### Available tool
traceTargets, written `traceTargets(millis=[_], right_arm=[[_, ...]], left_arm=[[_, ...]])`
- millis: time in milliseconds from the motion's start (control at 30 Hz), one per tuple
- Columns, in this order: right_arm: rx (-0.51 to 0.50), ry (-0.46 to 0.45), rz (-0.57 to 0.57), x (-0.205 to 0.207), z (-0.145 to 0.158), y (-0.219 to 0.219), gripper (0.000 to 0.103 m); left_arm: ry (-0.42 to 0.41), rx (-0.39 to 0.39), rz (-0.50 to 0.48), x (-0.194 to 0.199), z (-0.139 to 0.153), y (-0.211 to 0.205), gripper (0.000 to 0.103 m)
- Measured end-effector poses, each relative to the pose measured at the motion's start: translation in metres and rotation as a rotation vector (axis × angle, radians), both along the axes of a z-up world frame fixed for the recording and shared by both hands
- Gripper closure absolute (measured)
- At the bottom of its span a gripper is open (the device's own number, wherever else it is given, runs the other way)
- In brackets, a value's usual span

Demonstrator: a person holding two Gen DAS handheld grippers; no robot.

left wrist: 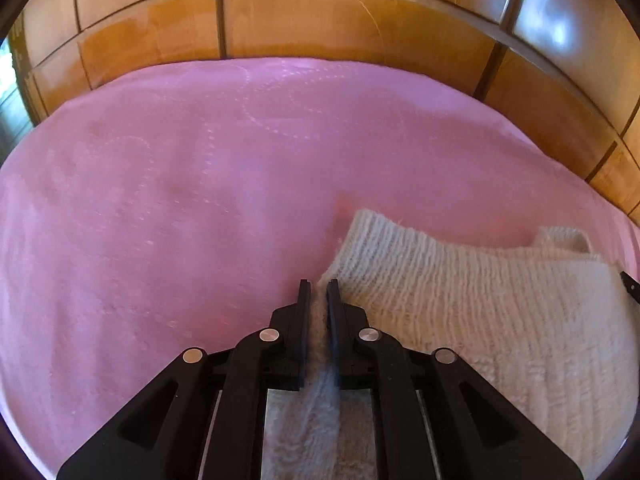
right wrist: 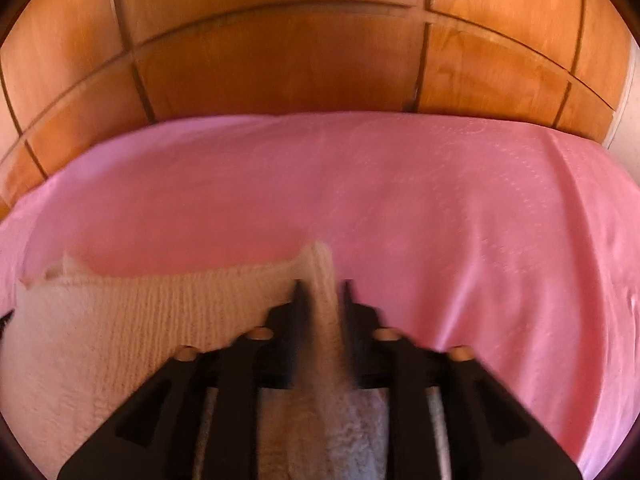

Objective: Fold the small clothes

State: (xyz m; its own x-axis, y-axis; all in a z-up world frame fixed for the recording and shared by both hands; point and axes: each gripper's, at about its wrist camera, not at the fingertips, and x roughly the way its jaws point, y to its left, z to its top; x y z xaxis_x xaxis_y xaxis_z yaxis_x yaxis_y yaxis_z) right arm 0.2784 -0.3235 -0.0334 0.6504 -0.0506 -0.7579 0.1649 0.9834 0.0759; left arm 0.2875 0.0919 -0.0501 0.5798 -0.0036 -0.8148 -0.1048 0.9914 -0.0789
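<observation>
A cream ribbed knit garment (left wrist: 460,292) lies on a pink blanket (left wrist: 160,200). My left gripper (left wrist: 319,286) is shut on the garment's left edge, and the fabric runs back between the fingers. In the right wrist view the same cream knit (right wrist: 140,320) spreads to the left. My right gripper (right wrist: 322,286) is shut on the garment's right edge, with a fold of knit standing up between the fingers. That view is blurred. The tip of the right gripper shows at the far right of the left wrist view (left wrist: 630,286).
A wooden panelled wardrobe (left wrist: 320,28) stands right behind the bed, also in the right wrist view (right wrist: 300,60). The pink blanket (right wrist: 460,220) stretches wide ahead of both grippers and drops off at its right edge.
</observation>
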Motion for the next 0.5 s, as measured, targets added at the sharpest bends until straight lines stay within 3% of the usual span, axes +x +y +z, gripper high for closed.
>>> traceTargets(millis=[167, 267, 367, 433, 500], right_arm=[[0.033, -0.093, 0.068, -0.05, 0.038, 0.005, 0.057], [0.078, -0.115, 0.177, -0.084, 0.05, 0.035, 0.055], [0.103, -0.119, 0.264, -0.112, 0.049, 0.063, 0.055], [0.104, -0.116, 0.321, -0.133, 0.041, 0.087, 0.052], [0.093, -0.083, 0.35, -0.146, 0.024, 0.102, 0.049]], left_arm=[[-0.123, -0.044, -0.035, -0.044, 0.035, -0.002, 0.086], [-0.175, -0.096, -0.14, -0.085, 0.047, -0.021, 0.085], [-0.171, -0.142, -0.232, -0.119, 0.045, -0.048, 0.085], [-0.168, -0.113, -0.278, -0.138, 0.035, -0.066, 0.075], [-0.127, -0.079, -0.272, -0.142, 0.015, -0.078, 0.073]])
